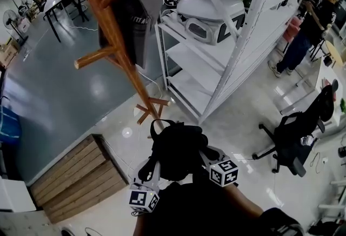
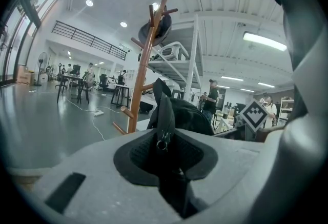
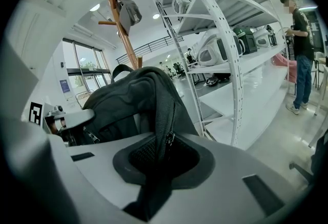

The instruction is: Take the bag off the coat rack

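Observation:
A black bag (image 1: 177, 149) hangs off the rack, held between my two grippers, low in the head view. My left gripper (image 1: 153, 166) is shut on a zippered fold of the bag (image 2: 165, 124), and the fabric fills its jaws. On the bag's other side, my right gripper (image 1: 206, 154) is shut on another zippered edge (image 3: 165, 115). The wooden coat rack (image 1: 112, 35) stands beyond the bag and apart from it. A dark garment (image 1: 128, 19) and a grey cap (image 3: 130, 11) still hang on its pegs. The rack (image 2: 144, 72) also shows in the left gripper view.
A white metal shelf unit (image 1: 227, 51) with white machines stands right of the rack. A wooden pallet (image 1: 75, 178) lies on the floor at left. A black office chair (image 1: 292, 140) is at right, with a person (image 1: 305, 29) beyond it. Desks and people are far back left.

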{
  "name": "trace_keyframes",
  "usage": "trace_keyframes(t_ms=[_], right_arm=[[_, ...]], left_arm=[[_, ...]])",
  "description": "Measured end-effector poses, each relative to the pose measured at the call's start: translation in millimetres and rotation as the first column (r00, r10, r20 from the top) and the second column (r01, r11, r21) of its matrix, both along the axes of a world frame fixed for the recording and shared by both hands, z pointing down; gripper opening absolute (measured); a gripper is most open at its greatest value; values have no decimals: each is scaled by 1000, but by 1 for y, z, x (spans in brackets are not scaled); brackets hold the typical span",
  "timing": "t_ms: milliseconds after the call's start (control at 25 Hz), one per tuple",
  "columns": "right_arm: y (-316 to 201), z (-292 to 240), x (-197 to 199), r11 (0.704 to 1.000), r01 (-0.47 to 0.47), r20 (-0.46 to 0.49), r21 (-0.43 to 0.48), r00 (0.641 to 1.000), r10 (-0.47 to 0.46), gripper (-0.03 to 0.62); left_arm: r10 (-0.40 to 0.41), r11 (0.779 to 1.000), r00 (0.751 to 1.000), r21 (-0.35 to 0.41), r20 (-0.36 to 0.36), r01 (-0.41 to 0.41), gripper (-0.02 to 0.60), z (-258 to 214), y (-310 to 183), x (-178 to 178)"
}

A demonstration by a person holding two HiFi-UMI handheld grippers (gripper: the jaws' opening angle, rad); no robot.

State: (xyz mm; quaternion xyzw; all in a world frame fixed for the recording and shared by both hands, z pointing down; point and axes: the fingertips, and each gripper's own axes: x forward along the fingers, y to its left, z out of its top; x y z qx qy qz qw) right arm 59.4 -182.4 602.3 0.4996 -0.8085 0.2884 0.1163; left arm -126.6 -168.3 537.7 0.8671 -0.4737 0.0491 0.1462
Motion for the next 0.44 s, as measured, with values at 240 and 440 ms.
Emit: trace_keyframes(t_ms=[240, 440], right_arm=[[-1, -1, 0, 1000, 6, -5, -4, 1000, -6, 60], [-3, 0, 1, 1000, 5, -3, -1, 1000, -5, 60]], left_arm=[[-3, 1000, 1000, -6, 1, 3, 80, 0, -1, 0], [-4, 1000, 1000, -5, -5, 4, 80, 1, -3, 1]])
